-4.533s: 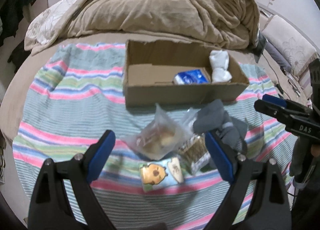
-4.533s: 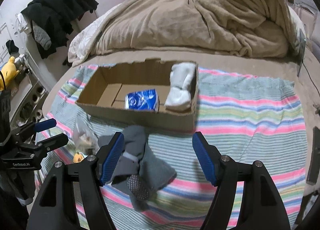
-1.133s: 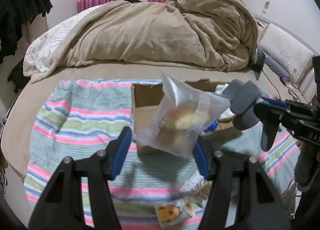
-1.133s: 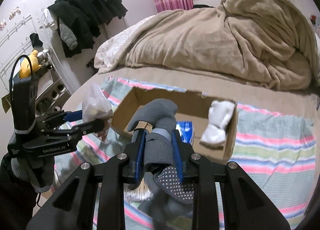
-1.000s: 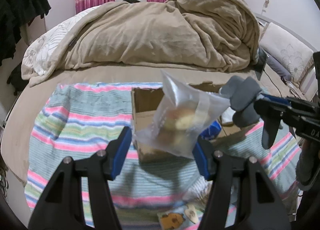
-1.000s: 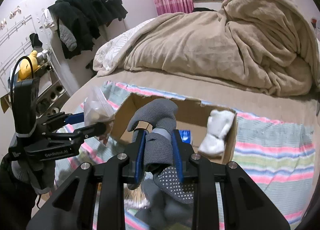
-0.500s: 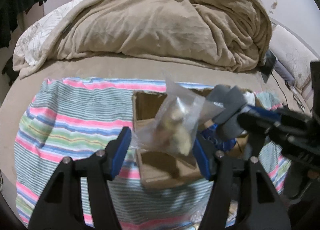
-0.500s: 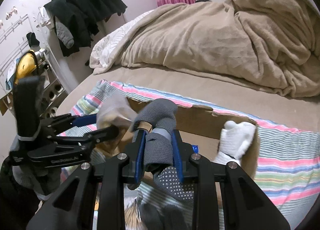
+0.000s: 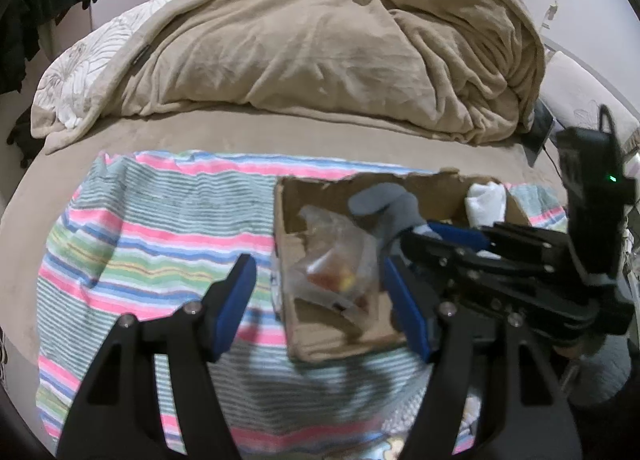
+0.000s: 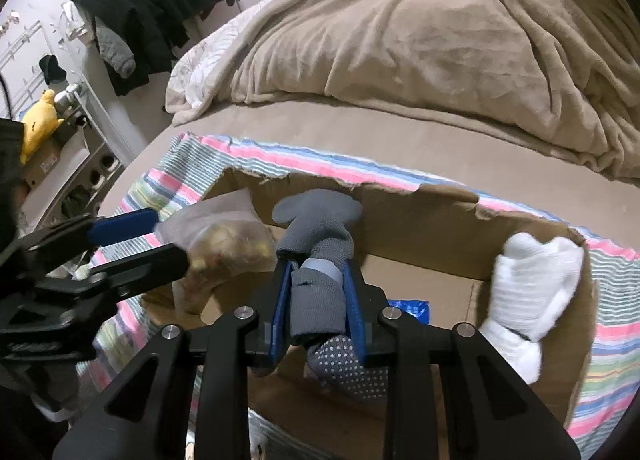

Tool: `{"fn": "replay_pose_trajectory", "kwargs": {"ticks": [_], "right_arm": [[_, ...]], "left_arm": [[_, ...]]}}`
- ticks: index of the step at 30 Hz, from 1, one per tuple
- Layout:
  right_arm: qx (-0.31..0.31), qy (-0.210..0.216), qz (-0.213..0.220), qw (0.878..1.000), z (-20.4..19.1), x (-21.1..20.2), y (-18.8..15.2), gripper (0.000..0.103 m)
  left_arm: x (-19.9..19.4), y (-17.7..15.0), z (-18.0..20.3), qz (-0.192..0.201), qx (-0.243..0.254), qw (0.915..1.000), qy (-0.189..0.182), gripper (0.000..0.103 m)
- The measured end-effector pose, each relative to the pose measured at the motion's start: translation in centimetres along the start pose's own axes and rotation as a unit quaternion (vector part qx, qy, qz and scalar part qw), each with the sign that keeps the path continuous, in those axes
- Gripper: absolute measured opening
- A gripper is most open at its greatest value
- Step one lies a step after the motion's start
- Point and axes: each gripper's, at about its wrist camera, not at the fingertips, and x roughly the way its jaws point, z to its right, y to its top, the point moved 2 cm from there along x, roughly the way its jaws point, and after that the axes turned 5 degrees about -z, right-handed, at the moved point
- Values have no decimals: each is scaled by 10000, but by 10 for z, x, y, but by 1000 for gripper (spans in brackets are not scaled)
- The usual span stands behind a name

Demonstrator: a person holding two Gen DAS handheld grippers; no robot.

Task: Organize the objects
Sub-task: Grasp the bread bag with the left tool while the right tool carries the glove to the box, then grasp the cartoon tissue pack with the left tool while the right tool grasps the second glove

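Right hand-held gripper (image 10: 319, 312) low at centre frame, clamped on grey sock (image 10: 320, 256), toe up, over box (image 10: 420, 219). Left hand-held gripper (image 9: 320, 300) spread wide around bag (image 9: 336, 260), seemingly loose, at box's left end.

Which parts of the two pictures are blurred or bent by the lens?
Left wrist view: the clear snack bag and the cardboard box near edge are motion-blurred; the beige blanket bulges from fisheye. Right wrist view: the left gripper and bag are smeared, while the grey sock in the right gripper stays sharp.
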Motion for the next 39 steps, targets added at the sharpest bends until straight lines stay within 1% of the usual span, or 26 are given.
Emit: {"fn": "replay_pose_trajectory", "kwargs": {"ticks": [3, 5, 8, 10, 12, 14, 17, 19, 24, 29, 39], "right_arm": [[101, -34, -13, 9999, 2, 2, 0, 29], [152, -15, -41, 9999, 3, 1, 0, 30], [179, -6, 0, 9998, 2, -3, -1, 39], [195, 28, 46, 9998, 0, -8, -1, 42], [188, 6, 119, 9998, -3, -17, -2, 50], [195, -15, 187, 9996, -4, -25, -3, 54], [193, -81, 306, 9993, -4, -42, -7, 56], [207, -130, 373, 9990, -3, -55, -11, 60], [252, -220, 439, 9985, 1, -77, -28, 61], [334, -327, 402, 9981, 8, -93, -51, 61], [410, -421, 215, 9980, 19, -104, -91, 61]], "left_arm": [[-7, -5, 0, 10, -30, 10000, -44, 68], [-11, -8, -1, 5, -40, 10000, -11, 68], [-18, -14, -3, -6, -72, 10000, 53, 68], [-23, -17, -3, -8, -85, 9999, 81, 68], [-28, -20, -3, -1, -89, 9999, 90, 68], [-33, -23, -1, 15, -92, 9999, 96, 68], [-40, -28, 3, 30, -102, 9999, 100, 69], [-46, -31, 6, 65, -132, 9998, 100, 73], [-55, -40, 11, 81, -181, 9998, 48, 75], [-58, -49, 17, 36, -166, 9998, 56, 77], [-60, -70, 29, -78, -209, 9997, 31, 78]]}}
